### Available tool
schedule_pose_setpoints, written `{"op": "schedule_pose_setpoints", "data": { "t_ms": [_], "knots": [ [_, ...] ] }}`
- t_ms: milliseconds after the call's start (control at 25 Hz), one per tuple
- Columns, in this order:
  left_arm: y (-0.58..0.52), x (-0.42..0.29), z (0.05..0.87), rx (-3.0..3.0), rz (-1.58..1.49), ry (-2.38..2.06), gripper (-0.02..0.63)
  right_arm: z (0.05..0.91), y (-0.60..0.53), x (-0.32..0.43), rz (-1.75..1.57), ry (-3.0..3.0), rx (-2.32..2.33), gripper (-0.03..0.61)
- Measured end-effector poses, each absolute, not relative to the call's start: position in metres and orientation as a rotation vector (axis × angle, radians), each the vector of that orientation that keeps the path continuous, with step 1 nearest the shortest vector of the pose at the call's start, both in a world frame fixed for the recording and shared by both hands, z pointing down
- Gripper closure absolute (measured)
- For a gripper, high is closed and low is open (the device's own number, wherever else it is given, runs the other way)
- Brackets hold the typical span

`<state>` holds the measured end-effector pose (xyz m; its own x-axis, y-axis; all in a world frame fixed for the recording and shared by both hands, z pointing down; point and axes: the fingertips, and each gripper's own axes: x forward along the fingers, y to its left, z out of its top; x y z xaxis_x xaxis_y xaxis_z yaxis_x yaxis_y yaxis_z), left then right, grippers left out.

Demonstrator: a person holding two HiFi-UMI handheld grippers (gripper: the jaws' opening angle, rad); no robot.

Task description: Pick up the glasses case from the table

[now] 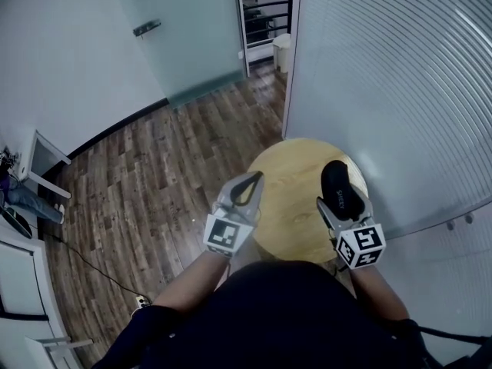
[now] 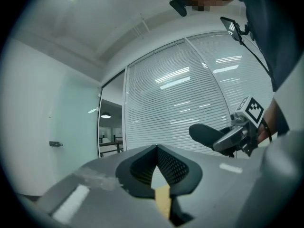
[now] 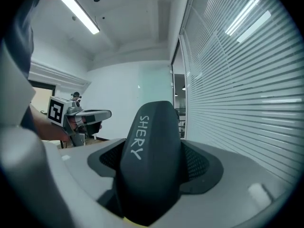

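A black glasses case (image 3: pixel 149 156) with white lettering sits clamped between the jaws of my right gripper (image 1: pixel 340 191). It is lifted above the round wooden table (image 1: pixel 288 206) and tilted upward. From the left gripper view the same case (image 2: pixel 206 133) shows at the right, held in the air. My left gripper (image 1: pixel 244 187) hovers at the table's left edge, jaws shut with nothing between them (image 2: pixel 156 167).
A ribbed glass wall with blinds (image 1: pixel 392 75) curves close behind the table on the right. Wooden floor (image 1: pixel 154 175) spreads to the left, with a cable and a socket (image 1: pixel 142 302) lying on it. A frosted glass door (image 1: pixel 184 29) stands at the back.
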<state>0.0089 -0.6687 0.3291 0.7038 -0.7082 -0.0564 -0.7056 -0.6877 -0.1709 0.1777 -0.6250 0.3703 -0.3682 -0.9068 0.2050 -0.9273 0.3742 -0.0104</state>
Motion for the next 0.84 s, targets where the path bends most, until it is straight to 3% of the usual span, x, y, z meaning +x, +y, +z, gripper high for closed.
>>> {"op": "schedule_pose_setpoints", "data": {
  "t_ms": [280, 840],
  "knots": [
    [-0.655, 0.012, 0.302, -2.728, 0.098, 1.183, 0.611, 0.357, -0.619, 0.189, 0.172, -2.466, 1.706, 0.216],
    [-0.673, 0.017, 0.304, -2.714, -0.035, 1.152, 0.611, 0.337, -0.632, 0.216, 0.180, -2.459, 1.774, 0.218]
  ]
}}
